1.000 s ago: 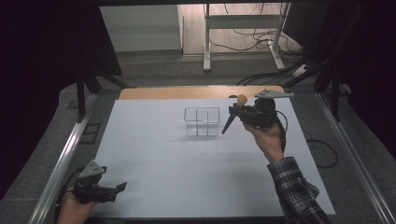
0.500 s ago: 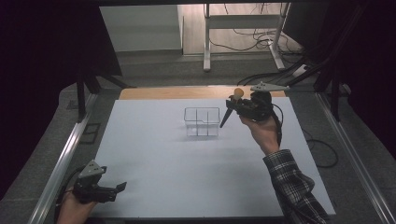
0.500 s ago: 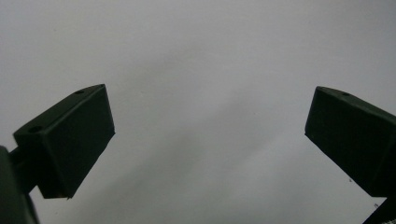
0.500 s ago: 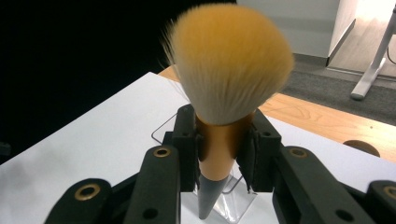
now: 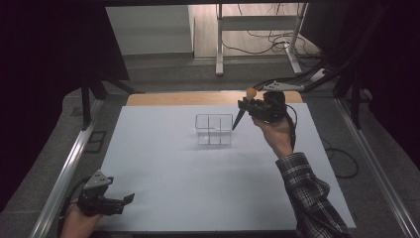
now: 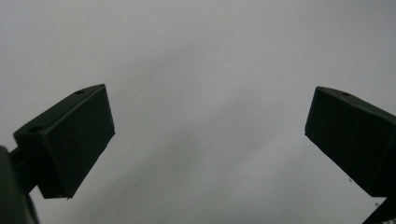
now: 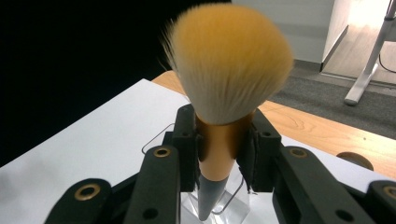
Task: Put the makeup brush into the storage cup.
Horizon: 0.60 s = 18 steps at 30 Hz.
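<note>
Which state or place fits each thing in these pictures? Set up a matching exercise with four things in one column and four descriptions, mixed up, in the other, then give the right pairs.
Things:
1. makeup brush
2. clear divided organiser
3. left gripper
4. right gripper

Descriptions:
A. jaws wide apart, nothing between them, at the near left corner of the white table
B. stands at the middle of the far half of the table
C. bristles up, dark pointed handle aimed down toward the organiser
D. clamped on an orange collar

Pairs: 1-C, 2-B, 3-A, 4-D
</note>
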Available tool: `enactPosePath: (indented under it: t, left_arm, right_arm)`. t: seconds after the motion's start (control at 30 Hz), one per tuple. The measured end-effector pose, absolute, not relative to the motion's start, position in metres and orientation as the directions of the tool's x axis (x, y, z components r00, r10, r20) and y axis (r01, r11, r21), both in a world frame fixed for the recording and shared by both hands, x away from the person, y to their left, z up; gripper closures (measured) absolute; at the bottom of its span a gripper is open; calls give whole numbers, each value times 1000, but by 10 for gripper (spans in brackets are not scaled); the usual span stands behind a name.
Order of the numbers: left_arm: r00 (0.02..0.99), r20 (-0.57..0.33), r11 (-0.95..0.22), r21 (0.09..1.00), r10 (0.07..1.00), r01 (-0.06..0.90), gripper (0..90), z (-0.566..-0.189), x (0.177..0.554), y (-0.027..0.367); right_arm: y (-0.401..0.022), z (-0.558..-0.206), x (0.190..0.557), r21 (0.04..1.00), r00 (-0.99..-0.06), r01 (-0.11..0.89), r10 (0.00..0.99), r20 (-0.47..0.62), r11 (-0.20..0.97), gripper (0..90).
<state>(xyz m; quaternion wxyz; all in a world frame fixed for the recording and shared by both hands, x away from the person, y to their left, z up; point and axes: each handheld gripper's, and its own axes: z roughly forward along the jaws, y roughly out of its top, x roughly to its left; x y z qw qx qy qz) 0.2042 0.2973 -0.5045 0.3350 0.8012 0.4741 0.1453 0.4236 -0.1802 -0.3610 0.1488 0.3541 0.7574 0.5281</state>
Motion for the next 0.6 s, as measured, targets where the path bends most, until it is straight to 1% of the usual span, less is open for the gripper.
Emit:
enactPosePath:
  t: [0.6]
  left_arm:
    - [509,-89,-323,677,856,662,21,-505,204,298]
  right_arm:
    - [-171,-363,443,906,-690,374,712,131,197,698]
